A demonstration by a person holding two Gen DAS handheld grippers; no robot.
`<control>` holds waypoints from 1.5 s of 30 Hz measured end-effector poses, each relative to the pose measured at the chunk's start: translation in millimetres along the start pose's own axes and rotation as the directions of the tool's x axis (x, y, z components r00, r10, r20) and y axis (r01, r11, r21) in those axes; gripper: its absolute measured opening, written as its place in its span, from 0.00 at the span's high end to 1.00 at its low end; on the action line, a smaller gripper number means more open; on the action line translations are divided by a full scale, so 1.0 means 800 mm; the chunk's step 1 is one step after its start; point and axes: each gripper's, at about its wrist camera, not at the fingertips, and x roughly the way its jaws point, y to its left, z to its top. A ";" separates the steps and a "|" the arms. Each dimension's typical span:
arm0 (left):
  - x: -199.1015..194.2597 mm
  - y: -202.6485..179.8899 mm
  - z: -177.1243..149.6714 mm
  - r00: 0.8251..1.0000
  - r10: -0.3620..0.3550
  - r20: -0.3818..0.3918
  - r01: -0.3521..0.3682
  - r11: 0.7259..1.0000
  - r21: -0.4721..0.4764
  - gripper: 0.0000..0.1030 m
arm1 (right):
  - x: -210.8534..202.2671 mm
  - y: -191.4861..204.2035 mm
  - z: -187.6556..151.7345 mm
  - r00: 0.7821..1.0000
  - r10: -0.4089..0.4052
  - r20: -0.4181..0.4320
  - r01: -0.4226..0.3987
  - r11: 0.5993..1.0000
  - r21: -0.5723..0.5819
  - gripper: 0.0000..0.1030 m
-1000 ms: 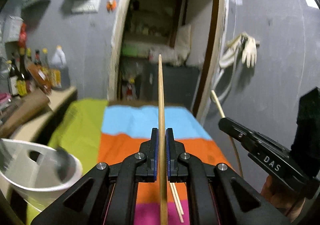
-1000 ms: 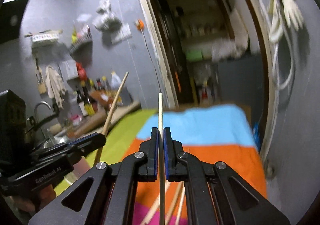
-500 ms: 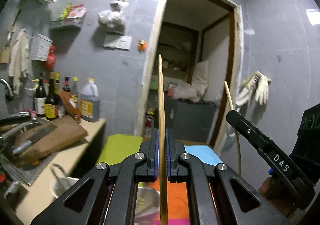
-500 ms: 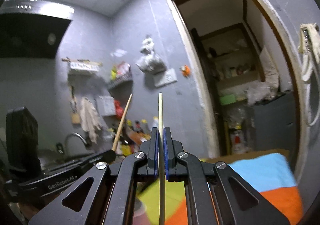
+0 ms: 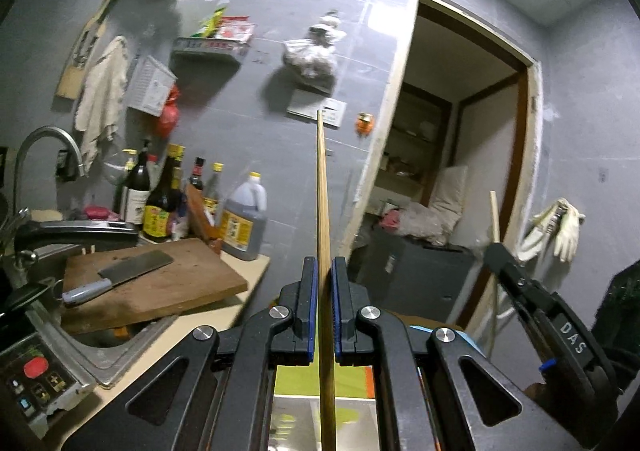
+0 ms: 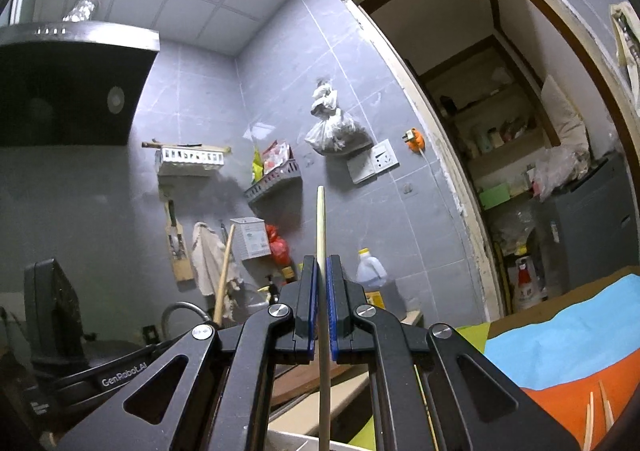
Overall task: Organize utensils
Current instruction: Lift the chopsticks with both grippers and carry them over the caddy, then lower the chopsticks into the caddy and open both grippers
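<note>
My left gripper (image 5: 324, 271) is shut on a brown wooden chopstick (image 5: 322, 187) that sticks straight out ahead between its blue pads. My right gripper (image 6: 321, 271) is shut on a paler chopstick (image 6: 321, 227) the same way. Each gripper shows in the other's view: the right one (image 5: 498, 251) at the right edge with its chopstick (image 5: 494, 215), the left one (image 6: 160, 351) low on the left with its chopstick (image 6: 223, 271). Two more chopsticks (image 6: 598, 411) lie on the striped cloth (image 6: 560, 355) at the lower right.
A counter on the left holds a wooden cutting board (image 5: 160, 287) with a cleaver (image 5: 120, 275), several sauce bottles (image 5: 160, 203) and a sink with a tap (image 5: 44, 155). Wall racks (image 6: 276, 179), a range hood (image 6: 72, 91) and an open doorway (image 5: 452, 187) lie ahead.
Both grippers have swung left and tilted up, away from the striped cloth toward the counter and wall. Each keeps its chopstick clamped.
</note>
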 end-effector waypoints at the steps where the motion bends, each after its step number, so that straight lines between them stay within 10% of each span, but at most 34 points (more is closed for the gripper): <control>1: 0.001 0.004 -0.002 1.000 0.005 0.006 -0.005 1.000 -0.004 0.96 | 0.002 0.002 -0.003 1.000 -0.009 0.003 0.009 1.000 -0.011 0.97; 15: 0.025 0.012 -0.046 0.995 0.090 0.053 -0.090 0.996 0.012 0.96 | 0.020 0.017 -0.048 0.980 -0.197 0.026 0.199 0.968 -0.151 0.97; 45: 0.020 -0.001 -0.079 0.996 0.058 -0.070 -0.056 0.998 0.036 0.95 | 0.001 0.007 -0.061 0.962 -0.228 -0.149 0.194 0.958 -0.210 0.93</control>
